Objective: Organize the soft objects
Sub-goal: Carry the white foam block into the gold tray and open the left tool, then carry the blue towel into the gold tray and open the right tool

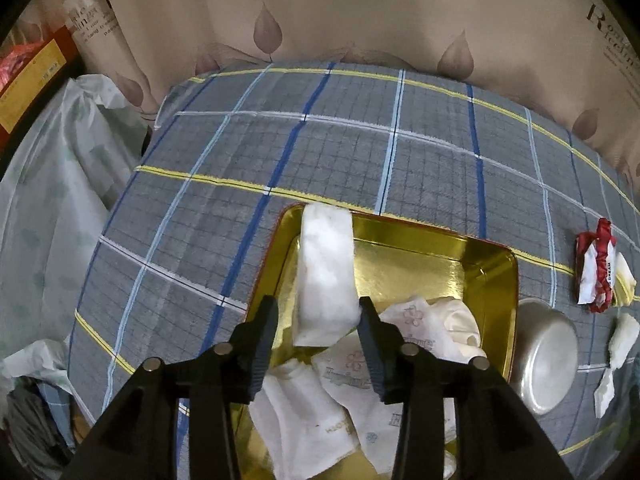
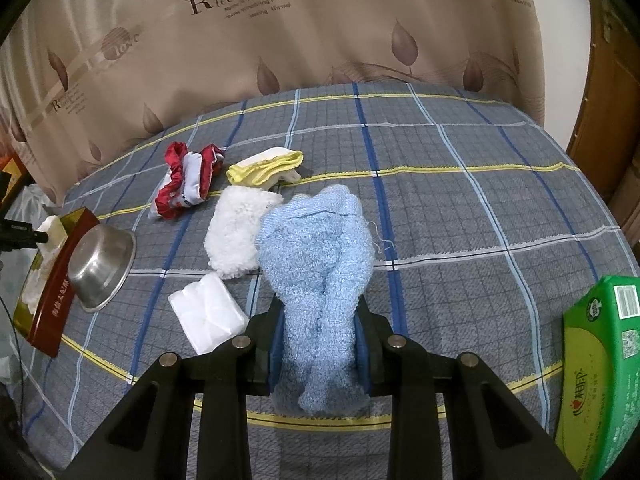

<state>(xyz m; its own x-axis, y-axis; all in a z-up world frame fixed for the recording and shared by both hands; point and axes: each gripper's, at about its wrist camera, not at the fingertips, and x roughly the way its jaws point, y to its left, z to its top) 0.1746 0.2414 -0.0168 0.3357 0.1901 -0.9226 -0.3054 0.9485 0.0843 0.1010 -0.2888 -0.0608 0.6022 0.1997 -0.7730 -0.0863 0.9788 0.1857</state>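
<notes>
My left gripper (image 1: 318, 312) is open over a gold tin tray (image 1: 424, 246) with a red outer wall (image 2: 52, 300). A white folded cloth (image 1: 326, 272) stands between the fingers, touching the right one, and leans on the tray's far rim. White printed tissues (image 1: 372, 376) lie in the tray. My right gripper (image 2: 320, 320) is shut on a light blue towel (image 2: 316, 264) above the bed. On the bed lie a fluffy white cloth (image 2: 236, 232), a yellow-edged cloth (image 2: 264, 168), a red and white pouch (image 2: 184, 180) and a white tissue pack (image 2: 208, 316).
A steel bowl (image 2: 102, 268) lies tilted against the tray's right side, also in the left wrist view (image 1: 546, 356). A green tissue box (image 2: 600, 372) sits at the bed's right. A beige leaf-print curtain (image 2: 320, 20) hangs behind the plaid bed (image 2: 480, 220). Plastic bags (image 1: 52, 200) lie left of the bed.
</notes>
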